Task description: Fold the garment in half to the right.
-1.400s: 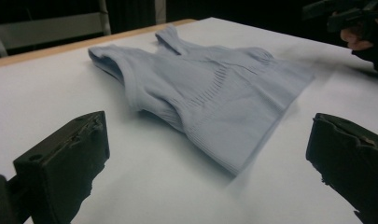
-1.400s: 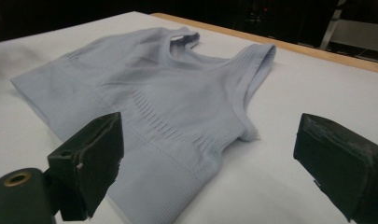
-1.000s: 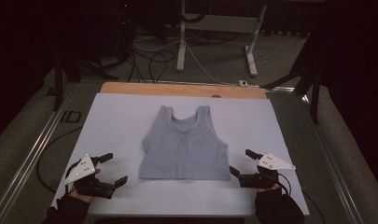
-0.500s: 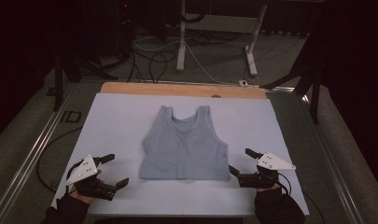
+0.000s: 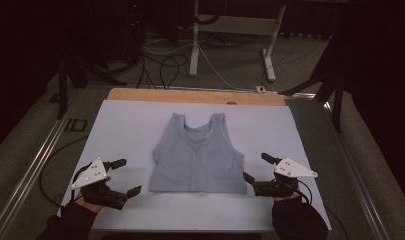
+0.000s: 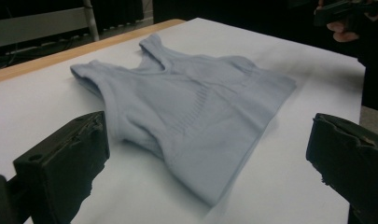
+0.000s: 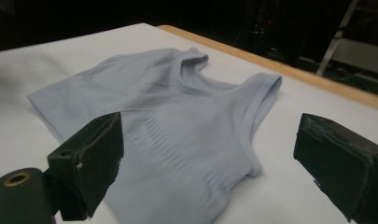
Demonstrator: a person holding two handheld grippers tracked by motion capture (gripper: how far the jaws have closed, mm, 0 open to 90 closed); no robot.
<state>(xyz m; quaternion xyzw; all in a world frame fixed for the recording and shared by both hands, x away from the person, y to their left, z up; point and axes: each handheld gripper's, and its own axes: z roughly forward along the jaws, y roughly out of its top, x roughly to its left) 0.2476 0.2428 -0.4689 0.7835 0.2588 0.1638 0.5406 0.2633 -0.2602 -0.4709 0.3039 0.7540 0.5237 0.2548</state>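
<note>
While the pale blue tank top lies flat and spread out in the middle of the white table, straps toward the far edge and hem toward the person, no fold shows in it yet, so the work looks to be at its very start: judging from the layout, everything about handling the garment is left to do. The left hand-held gripper sits near the table's front edge, a little apart from the hem's left corner, with its jaws spread wide and nothing between them; its own view looks past both black jaws onto the tank top, which they do not touch. The right hand-held gripper waits just beside the hem's right corner, jaws likewise wide open and empty, and its own view shows the fabric lying between and beyond them; whether the lower jaw brushes the cloth there I cannot tell. Each seems poised to take a bottom corner.
</note>
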